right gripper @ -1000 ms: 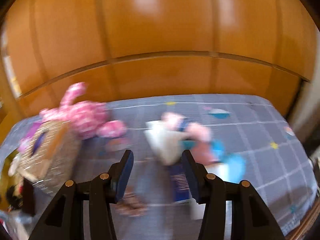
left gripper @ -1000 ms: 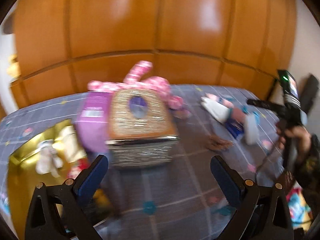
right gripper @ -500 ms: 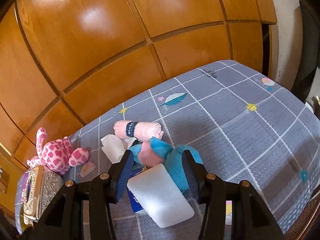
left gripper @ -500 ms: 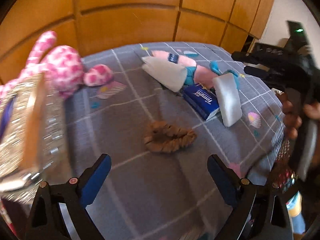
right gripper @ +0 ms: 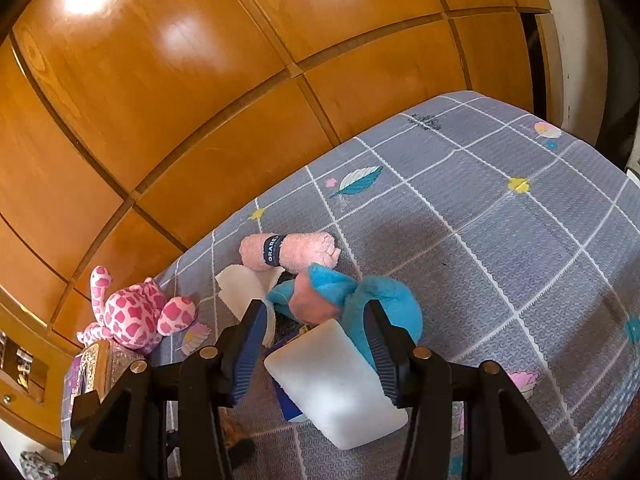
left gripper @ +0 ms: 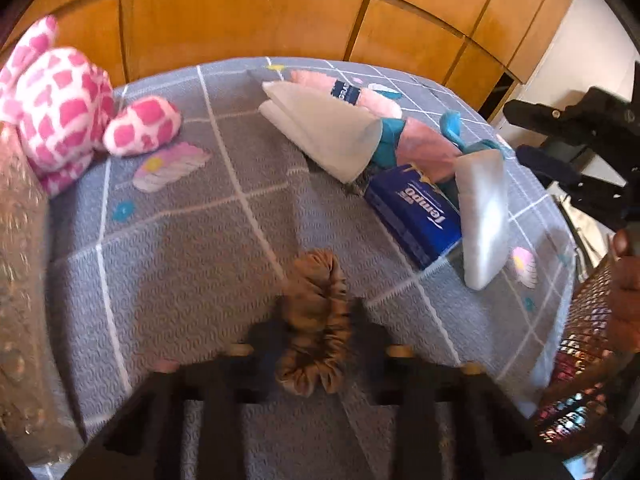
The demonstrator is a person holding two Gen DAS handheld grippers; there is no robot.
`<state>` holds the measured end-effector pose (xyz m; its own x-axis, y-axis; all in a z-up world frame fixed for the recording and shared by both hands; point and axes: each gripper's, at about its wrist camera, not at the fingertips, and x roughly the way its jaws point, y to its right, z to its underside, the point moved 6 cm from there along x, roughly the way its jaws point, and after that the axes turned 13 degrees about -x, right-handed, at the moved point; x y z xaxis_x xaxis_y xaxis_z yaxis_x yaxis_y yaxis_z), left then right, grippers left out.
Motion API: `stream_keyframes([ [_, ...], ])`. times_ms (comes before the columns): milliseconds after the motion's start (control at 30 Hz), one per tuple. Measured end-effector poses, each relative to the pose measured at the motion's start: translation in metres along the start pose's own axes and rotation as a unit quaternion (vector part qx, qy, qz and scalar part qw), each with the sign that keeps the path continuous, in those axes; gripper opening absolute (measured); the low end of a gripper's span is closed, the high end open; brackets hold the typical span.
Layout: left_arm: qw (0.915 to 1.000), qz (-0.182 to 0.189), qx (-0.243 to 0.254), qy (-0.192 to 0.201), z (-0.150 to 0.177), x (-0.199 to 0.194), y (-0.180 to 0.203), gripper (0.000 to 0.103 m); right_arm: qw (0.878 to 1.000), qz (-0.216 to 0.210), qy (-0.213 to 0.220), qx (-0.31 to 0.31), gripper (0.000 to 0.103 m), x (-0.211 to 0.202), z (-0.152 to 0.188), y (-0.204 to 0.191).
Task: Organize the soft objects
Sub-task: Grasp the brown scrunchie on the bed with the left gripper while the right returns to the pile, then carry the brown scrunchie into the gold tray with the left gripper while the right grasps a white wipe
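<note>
Brown scrunchie (left gripper: 316, 328) lies on the grey checked mat (left gripper: 168, 248), near its front edge, between the left gripper (left gripper: 312, 356) fingers; view blurred, so contact cannot be told. Right gripper (right gripper: 316, 344) open, jaws either side of the white pad (right gripper: 336, 388) beside the blue plush (right gripper: 384, 300).

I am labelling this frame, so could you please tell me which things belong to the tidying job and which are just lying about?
Job:
scrunchie
pink towel roll
blue plush
spotted plush
white cloth
sponge
left gripper
right gripper

Lying about:
tissue pack
glitter box
</note>
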<state>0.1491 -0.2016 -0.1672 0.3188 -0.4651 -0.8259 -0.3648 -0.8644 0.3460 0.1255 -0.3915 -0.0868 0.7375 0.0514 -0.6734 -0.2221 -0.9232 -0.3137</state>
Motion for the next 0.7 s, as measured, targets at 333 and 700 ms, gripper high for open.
stream_keyframes([
  [333,0.9990,0.004,-0.040,0.018,0.013,-0.033,-0.013,0.016,0.997,-0.027,-0.066,-0.036,0.065,0.020,0.017,-0.021],
  [700,0.9982,0.007,-0.030,0.052,0.015,-0.068,-0.008,0.015,0.983,0.047,-0.115,-0.134,0.074,0.032,0.040,-0.036],
])
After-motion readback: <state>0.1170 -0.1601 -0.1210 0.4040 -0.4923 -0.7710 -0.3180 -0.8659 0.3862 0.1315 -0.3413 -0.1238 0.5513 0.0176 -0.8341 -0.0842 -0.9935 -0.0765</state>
